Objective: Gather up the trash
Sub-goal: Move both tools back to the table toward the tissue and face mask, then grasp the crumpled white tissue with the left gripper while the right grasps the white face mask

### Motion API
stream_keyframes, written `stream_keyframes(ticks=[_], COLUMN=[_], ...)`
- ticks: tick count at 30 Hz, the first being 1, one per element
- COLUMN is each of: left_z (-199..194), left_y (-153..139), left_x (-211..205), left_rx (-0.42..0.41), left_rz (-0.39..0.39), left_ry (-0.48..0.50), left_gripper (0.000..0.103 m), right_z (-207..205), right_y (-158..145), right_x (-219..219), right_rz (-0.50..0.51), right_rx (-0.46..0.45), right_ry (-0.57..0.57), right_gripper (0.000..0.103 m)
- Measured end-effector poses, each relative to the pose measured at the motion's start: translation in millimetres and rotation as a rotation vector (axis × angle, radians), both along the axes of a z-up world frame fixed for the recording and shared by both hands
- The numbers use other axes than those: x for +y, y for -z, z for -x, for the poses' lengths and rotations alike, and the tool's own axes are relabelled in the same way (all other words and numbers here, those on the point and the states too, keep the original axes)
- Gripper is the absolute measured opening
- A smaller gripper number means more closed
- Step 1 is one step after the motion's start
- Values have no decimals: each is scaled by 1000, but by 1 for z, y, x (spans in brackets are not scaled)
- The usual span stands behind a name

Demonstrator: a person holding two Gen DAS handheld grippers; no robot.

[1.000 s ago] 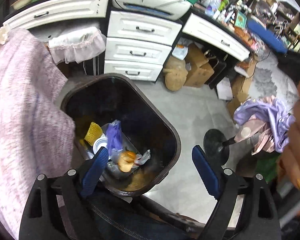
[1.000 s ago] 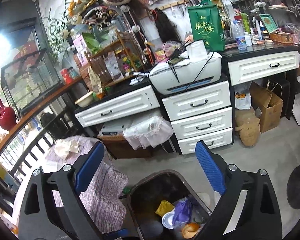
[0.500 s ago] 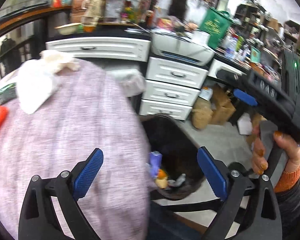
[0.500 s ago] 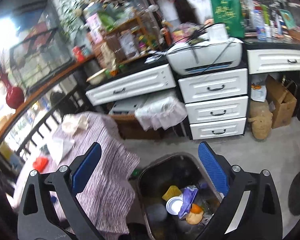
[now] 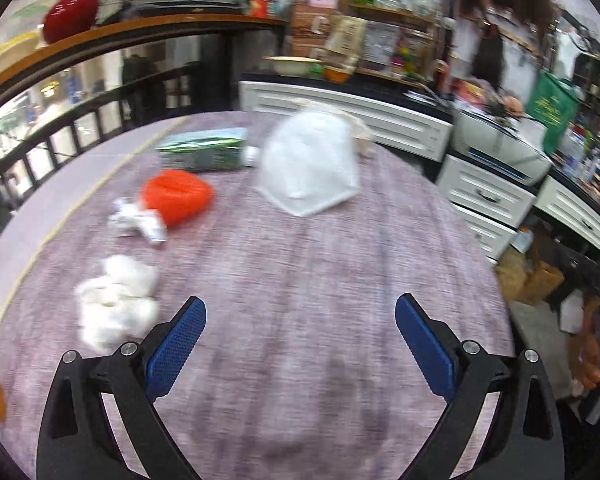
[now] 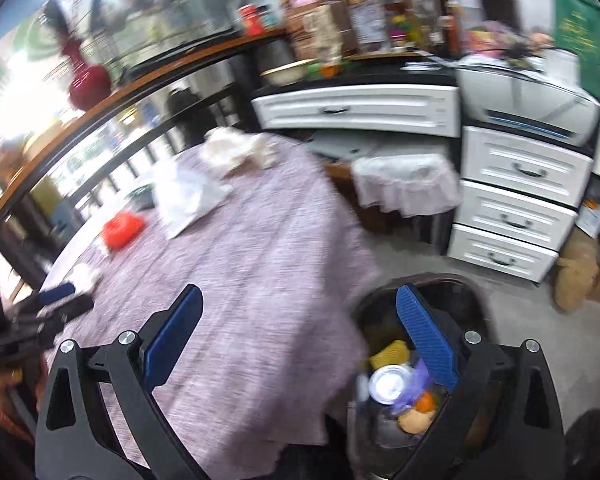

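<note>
My left gripper point(image 5: 300, 334) hangs open and empty over the pink-clothed round table point(image 5: 300, 280). Ahead of it lie crumpled white tissue point(image 5: 116, 300), a small white wrapper point(image 5: 136, 220), an orange crumpled wrapper point(image 5: 176, 196), a green packet point(image 5: 204, 152) and a white paper bag point(image 5: 307, 168). My right gripper point(image 6: 298, 332) is open and empty above the table's right edge, beside the dark trash bin point(image 6: 471, 300) on the floor. The bin holds a tin lid, a yellow sponge, purple plastic and orange scraps. The left gripper point(image 6: 56, 304) shows at the left of the right wrist view.
White drawer units point(image 6: 515, 200) and a printer point(image 6: 527, 104) stand behind the bin. A wooden-topped railing point(image 5: 100, 48) with a red vase point(image 5: 72, 12) runs behind the table. Cardboard boxes point(image 5: 539, 276) sit on the floor to the right. A frilled white cover point(image 6: 403, 184) hangs nearby.
My left gripper has swung left from above the bin to over the table, its jaws a little wider. My right gripper has also turned left, bringing the tabletop into view.
</note>
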State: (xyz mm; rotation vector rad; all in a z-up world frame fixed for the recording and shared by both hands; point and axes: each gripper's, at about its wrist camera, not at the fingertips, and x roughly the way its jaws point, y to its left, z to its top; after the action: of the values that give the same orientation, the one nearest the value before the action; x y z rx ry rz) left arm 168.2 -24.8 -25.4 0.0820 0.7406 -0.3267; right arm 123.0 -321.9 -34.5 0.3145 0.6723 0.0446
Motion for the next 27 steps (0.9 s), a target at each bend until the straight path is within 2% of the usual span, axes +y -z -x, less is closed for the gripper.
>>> stream_keyframes(ticks=[5,7,11,15,18,23,27], left_z=[-20,-32,-52,-62,-68,-68,-62], left_y=[-4,0,11,23,29,41,38], left_x=[53,67,82,82,84,91,94], left_rx=[-25,3,50,75,93,135,114], left_rz=[-27,-58,-65,-98,-111,-103,-78], left_ry=[-135,-168,-190,-187,-190,-189,-190], left_gripper=[95,96,96,94,83,49,41], right_z=[-27,-34,-47,-60,-77,-120,-155], right_y=[-3,-4,-9,-13,-14,-15,-22], right_x=[45,62,95,119,128,132,131], right_rz=[-18,-13,2,57,79,113,165], right_rx=[12,15,17,2,16,38,8], right_ry=[-137,-177,-258,-295,-311,-299,-286], right_gripper=[96,96,96,96,96,96,96])
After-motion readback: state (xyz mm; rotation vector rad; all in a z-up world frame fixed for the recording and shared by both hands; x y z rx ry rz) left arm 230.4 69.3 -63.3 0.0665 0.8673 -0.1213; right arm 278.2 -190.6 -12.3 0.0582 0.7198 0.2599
